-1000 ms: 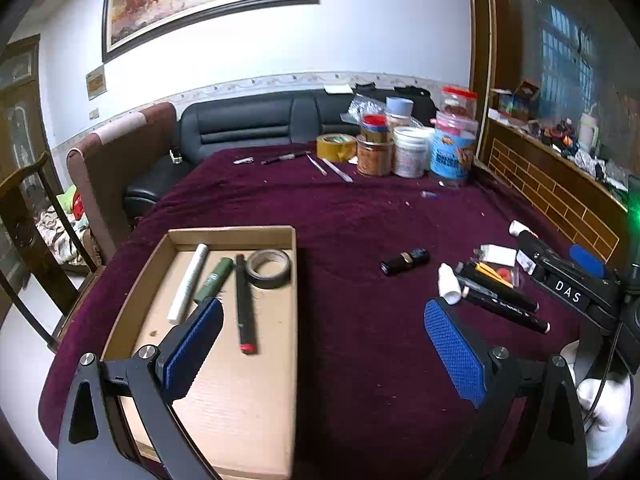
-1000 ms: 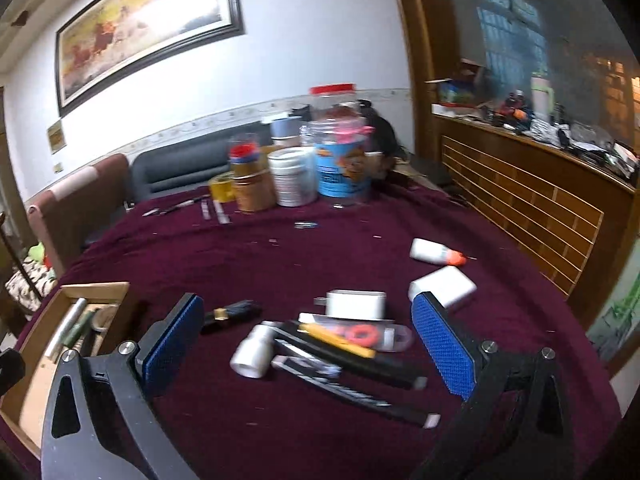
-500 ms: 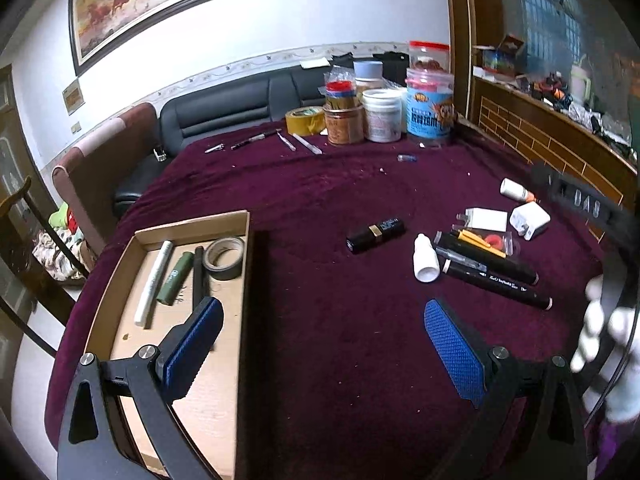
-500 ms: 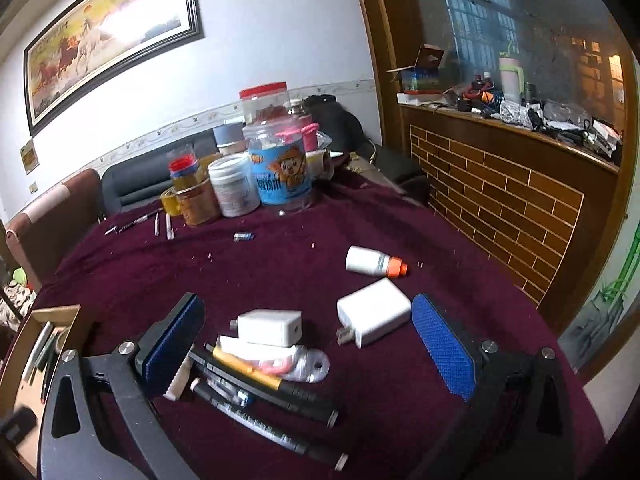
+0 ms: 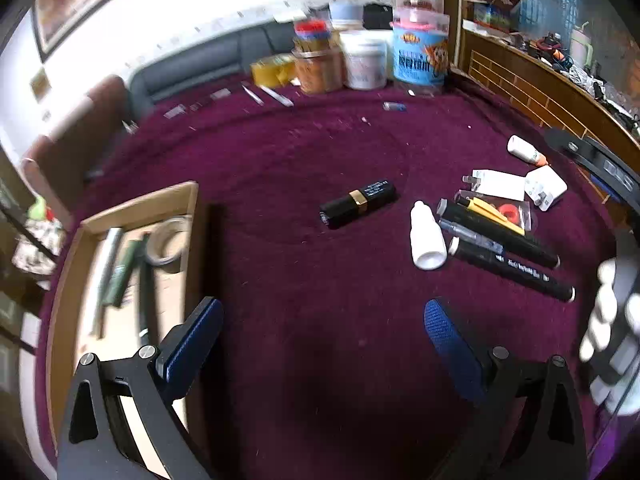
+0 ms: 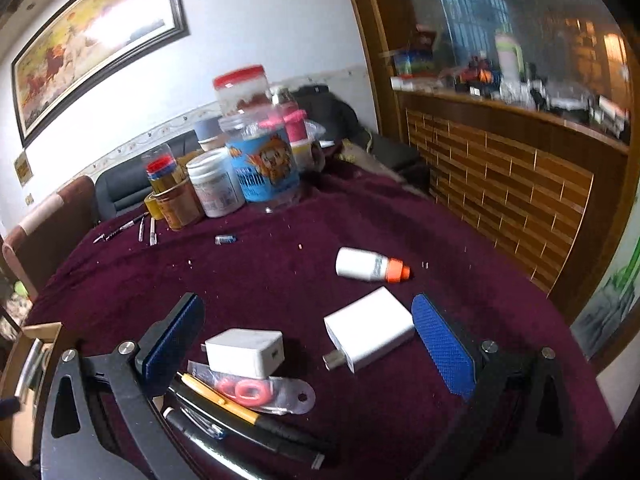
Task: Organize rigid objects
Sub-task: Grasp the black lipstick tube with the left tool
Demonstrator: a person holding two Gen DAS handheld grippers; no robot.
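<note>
Both grippers are held spread wide and empty. The left gripper [image 5: 320,344] is seen low in the frame, the black lipstick tube [image 5: 357,203] lying at centre. The right gripper [image 6: 308,340] frames two white chargers [image 6: 370,329]; the tray [image 5: 132,216] contents look blurred at lower left.

In your left wrist view, the cardboard tray [image 5: 136,208] at lower left is smeared by motion blur, so you cannot make out the sticks and tape ring inside it. The white gloved hand [image 5: 612,320] at the right edge is blurred and cut off. The print on the black marker [image 5: 512,270] is too small to read. In your right wrist view, the pens [image 6: 240,428] at the bottom run under the left finger of the right gripper [image 6: 308,344], and the tray corner [image 6: 36,344] is cropped at the left edge.
</note>
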